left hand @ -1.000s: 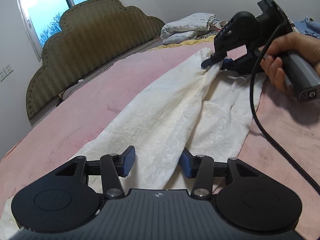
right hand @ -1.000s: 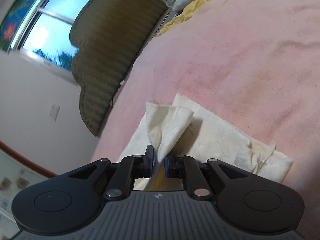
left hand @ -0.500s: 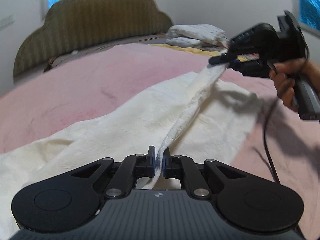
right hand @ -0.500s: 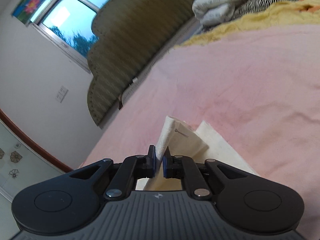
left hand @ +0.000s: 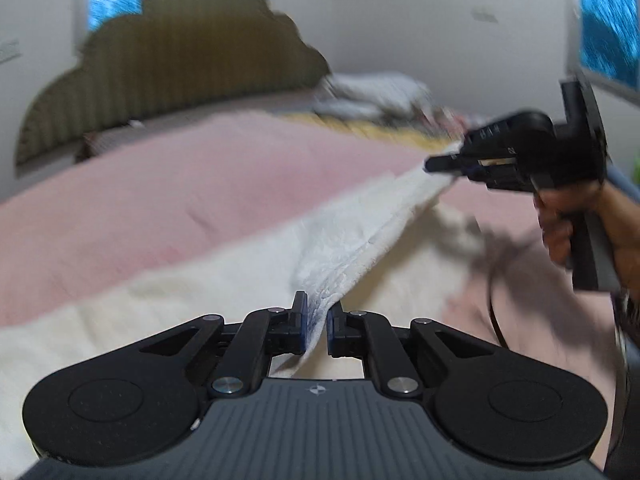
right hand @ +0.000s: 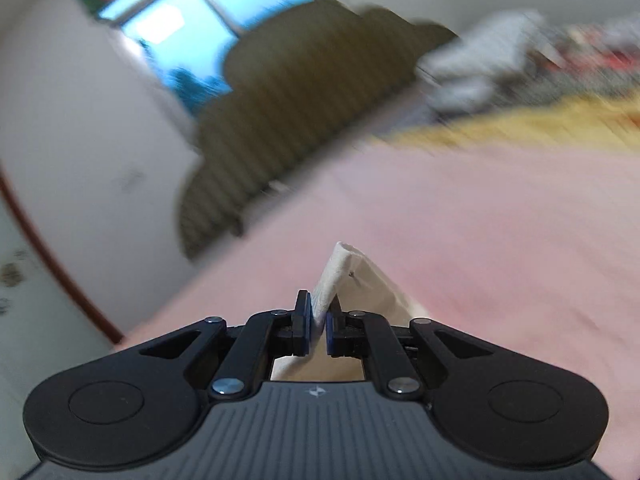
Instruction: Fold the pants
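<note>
White textured pants [left hand: 352,236] lie across a pink bedspread [left hand: 160,200]. My left gripper [left hand: 316,326] is shut on one edge of the pants and holds it up off the bed. My right gripper [left hand: 448,165] is at the right in the left wrist view, shut on the far end of the same edge, so the cloth is stretched between the two. In the right wrist view my right gripper [right hand: 318,326] is shut on a fold of the pants [right hand: 340,276] that sticks up between the pads.
A brown padded headboard [left hand: 168,52] stands at the back left. A pile of bedding [left hand: 372,92] and a yellow blanket [right hand: 520,124] lie at the far end of the bed. A black cable [left hand: 494,312] hangs from the right gripper.
My left gripper has shut on the pants edge and lifted it. My right gripper has lifted its end and moved right, so the cloth is pulled taut. Both views are now blurred by motion.
</note>
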A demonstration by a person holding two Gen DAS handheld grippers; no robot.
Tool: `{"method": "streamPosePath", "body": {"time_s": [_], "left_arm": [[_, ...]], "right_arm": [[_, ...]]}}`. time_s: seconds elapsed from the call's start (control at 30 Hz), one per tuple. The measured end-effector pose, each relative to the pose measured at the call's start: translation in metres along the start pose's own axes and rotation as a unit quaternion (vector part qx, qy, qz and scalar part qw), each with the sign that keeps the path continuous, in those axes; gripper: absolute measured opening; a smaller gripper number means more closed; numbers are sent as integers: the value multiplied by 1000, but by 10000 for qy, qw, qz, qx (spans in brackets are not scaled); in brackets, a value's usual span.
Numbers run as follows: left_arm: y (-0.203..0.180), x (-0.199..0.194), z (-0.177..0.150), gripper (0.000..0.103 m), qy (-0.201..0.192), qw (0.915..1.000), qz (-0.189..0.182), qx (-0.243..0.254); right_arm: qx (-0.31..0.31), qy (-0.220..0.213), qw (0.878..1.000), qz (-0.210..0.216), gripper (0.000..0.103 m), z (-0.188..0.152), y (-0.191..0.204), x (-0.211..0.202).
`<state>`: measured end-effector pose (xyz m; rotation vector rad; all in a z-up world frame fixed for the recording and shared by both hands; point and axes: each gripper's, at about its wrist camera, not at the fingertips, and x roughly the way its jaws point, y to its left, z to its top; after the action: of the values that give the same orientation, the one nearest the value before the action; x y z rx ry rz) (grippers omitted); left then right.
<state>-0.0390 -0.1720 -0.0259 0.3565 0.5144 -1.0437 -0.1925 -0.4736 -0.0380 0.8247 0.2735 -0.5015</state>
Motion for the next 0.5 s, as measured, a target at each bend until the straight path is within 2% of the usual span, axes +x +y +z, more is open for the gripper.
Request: {"method": "streamPosePath", "body": {"time_s": [0.1,0.17,0.27,0.33,0.37,0.43,0.5], "left_arm": [[-16,5,-15,10,170,9992,-17,363],[-16,2,-18,10,158,9991,-60,383],[3,6,-13,10,220,9996,-194,-28],[13,6,-9,11,195,9986,-127,-472],[20,5,-5,11,97,9976,26,-682],[39,-5,10,11,-336,9920,545,-1090],[54,-25,25,12,-986,9799,1012,-1411]], "right_arm": [[143,205,9995,-202,7,-16,-19,-9],[121,269,9994,-190,7,-16,-20,-11],[26,363,9992,-139,7,-4,-12,1],[-173,478,9987,-70,7,11,4,19],[-326,524,9981,-10,7,20,15,30],[-660,459,9964,261,7,37,47,40],[-1069,-78,9904,874,7,51,84,27]]}}
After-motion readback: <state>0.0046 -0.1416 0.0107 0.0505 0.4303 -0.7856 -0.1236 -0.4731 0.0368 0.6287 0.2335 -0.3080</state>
